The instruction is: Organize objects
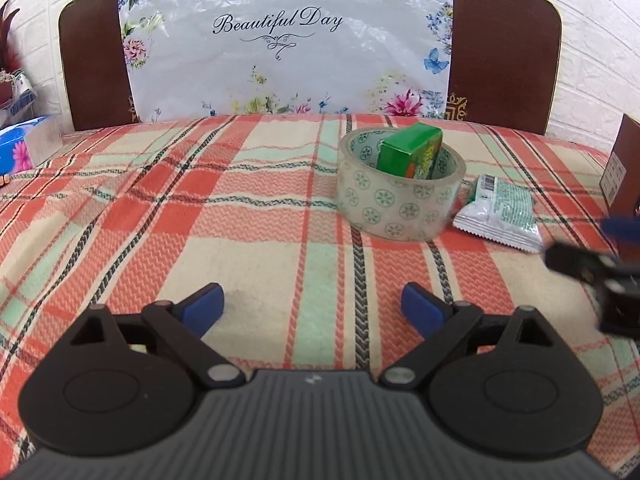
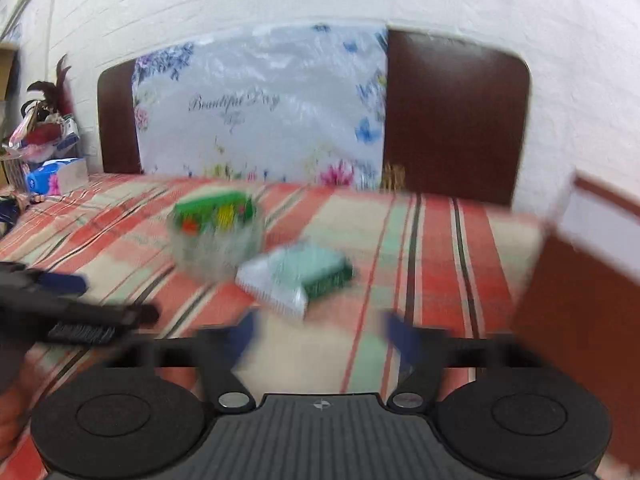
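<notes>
A clear tape roll (image 1: 400,196) (image 2: 216,248) lies flat on the plaid bedspread (image 1: 200,208), with a green box (image 1: 412,152) (image 2: 216,210) standing tilted inside its ring. A white-and-green snack packet (image 1: 500,212) (image 2: 296,276) lies just right of the roll, apart from it. My left gripper (image 1: 312,304) is open over bare cloth, well short of the roll and empty. My right gripper (image 2: 320,336) is open too, with the packet a little ahead of its blue pads and nothing between them. The right wrist view is motion-blurred. Each gripper shows at the edge of the other's view (image 1: 588,242) (image 2: 100,298).
A brown cardboard box (image 1: 624,168) (image 2: 580,300) stands at the bed's right edge, close to the right gripper. A dark headboard (image 1: 88,72) draped with a floral plastic sheet (image 1: 288,48) closes the far side. A blue tissue box (image 1: 24,148) and clutter sit far left.
</notes>
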A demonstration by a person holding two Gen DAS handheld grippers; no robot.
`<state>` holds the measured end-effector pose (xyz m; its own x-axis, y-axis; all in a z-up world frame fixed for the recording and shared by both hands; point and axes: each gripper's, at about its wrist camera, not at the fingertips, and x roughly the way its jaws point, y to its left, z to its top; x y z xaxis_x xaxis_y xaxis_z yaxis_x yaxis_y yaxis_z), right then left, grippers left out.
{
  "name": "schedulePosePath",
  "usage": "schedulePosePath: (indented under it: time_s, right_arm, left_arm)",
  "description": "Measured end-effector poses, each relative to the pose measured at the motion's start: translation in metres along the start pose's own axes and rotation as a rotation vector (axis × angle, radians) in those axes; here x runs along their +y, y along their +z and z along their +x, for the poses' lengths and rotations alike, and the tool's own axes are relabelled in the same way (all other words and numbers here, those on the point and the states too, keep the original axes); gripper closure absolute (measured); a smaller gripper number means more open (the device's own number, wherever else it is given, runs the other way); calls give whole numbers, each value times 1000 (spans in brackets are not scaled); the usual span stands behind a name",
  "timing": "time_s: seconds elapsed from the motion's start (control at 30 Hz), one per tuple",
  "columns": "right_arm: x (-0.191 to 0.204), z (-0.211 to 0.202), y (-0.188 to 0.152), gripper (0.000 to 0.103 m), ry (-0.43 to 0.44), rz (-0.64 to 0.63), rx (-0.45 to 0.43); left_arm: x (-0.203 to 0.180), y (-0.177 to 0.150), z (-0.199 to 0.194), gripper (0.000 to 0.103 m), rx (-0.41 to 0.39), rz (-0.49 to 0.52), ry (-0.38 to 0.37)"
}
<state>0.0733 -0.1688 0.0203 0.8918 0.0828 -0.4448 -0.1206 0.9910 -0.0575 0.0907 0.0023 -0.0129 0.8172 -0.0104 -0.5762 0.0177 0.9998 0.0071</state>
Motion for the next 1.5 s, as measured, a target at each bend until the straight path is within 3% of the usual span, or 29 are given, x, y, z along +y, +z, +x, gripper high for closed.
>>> schedulePosePath:
  time_s: [0.1, 0.27, 0.37, 0.43, 0.5, 0.8, 0.9, 0.97, 1.03, 1.13, 1.2, 1.3, 1.5]
  right_arm:
    - [-1, 25, 14, 14, -23, -68, -9]
    - [-4, 65, 27, 14, 83, -92, 54]
    - [0, 77, 26, 34, 150, -94, 106]
    - [3, 72, 24, 48, 161, -98, 94]
    - [4, 63, 19, 52, 156, -90, 90]
    - [0, -22, -23, 52, 117, -23, 113]
    - [-2, -59, -43, 51, 69, -29, 118]
    - [-8, -82, -55, 46, 38, -3, 115]
    - [-17, -101, -64, 23, 3, 40, 112]
    - [-25, -115, -72, 23, -5, 84, 121]
    - [-25, -119, -74, 23, -4, 81, 121]
    - [-22, -120, -76, 24, -13, 64, 118]
    - [-17, -117, -75, 29, -16, 43, 126]
  left_arm:
    - [0, 1, 3, 4, -4, 1, -12]
    - [1, 2, 7, 1, 0, -3, -30]
    - [1, 3, 8, 0, 5, -5, -36]
    - [1, 3, 9, 0, 6, -4, -37]
    - [1, 3, 9, 0, 6, -3, -36]
    - [-2, 4, 8, 0, 11, 6, -23]
    - [-6, 6, 2, 0, 50, -9, -9]
    - [-12, 7, -12, 0, 73, -61, -103]
    - [-29, 5, -28, 1, 98, -75, -248]
    - [-65, 3, -47, 7, 142, -8, -436]
    - [-82, 3, -56, 7, 168, 27, -516]
    - [-97, 1, -60, 8, 246, 50, -524]
    - [-103, -12, -55, 11, 384, -8, -555]
